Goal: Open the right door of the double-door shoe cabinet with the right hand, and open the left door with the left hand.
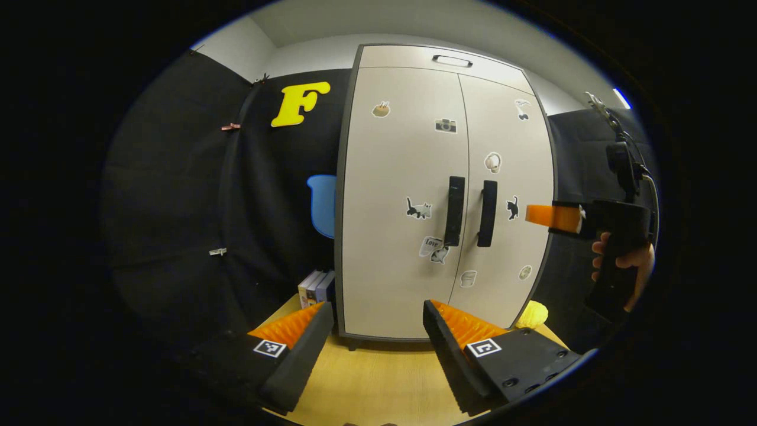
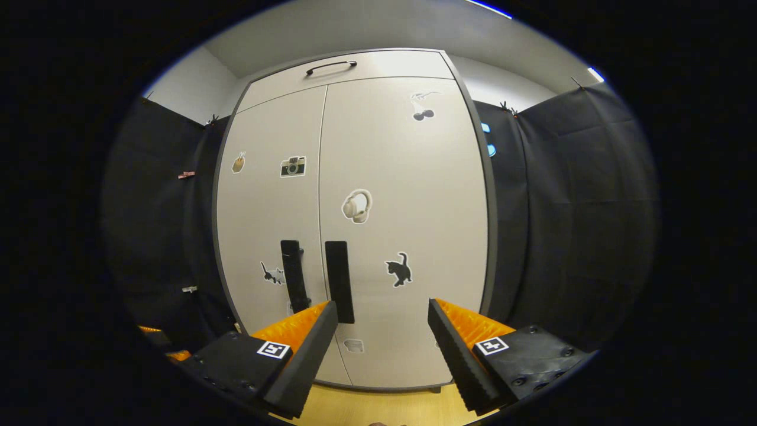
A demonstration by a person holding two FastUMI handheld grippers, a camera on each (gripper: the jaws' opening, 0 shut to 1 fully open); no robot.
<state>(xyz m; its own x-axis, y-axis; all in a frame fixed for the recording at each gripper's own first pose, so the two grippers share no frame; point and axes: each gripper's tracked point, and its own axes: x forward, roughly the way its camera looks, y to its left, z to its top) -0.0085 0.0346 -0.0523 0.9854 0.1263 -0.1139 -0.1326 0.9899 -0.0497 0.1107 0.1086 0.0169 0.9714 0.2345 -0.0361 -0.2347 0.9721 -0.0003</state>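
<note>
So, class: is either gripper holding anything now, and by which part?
Nothing is held. The left gripper and right gripper are open, short of the cabinet's handles.

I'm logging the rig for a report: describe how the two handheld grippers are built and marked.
Each gripper, left gripper and right gripper, has two wedge-shaped fingers with ribbed inner faces, black bodies with screws, and a square black-and-white tag per finger. In the left gripper view, the right one has cables above.

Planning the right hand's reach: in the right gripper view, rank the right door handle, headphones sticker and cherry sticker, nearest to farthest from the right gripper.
1. Right door handle, just above the right gripper's left finger.
2. Headphones sticker, mid-door.
3. Cherry sticker, near the door's top.
</note>
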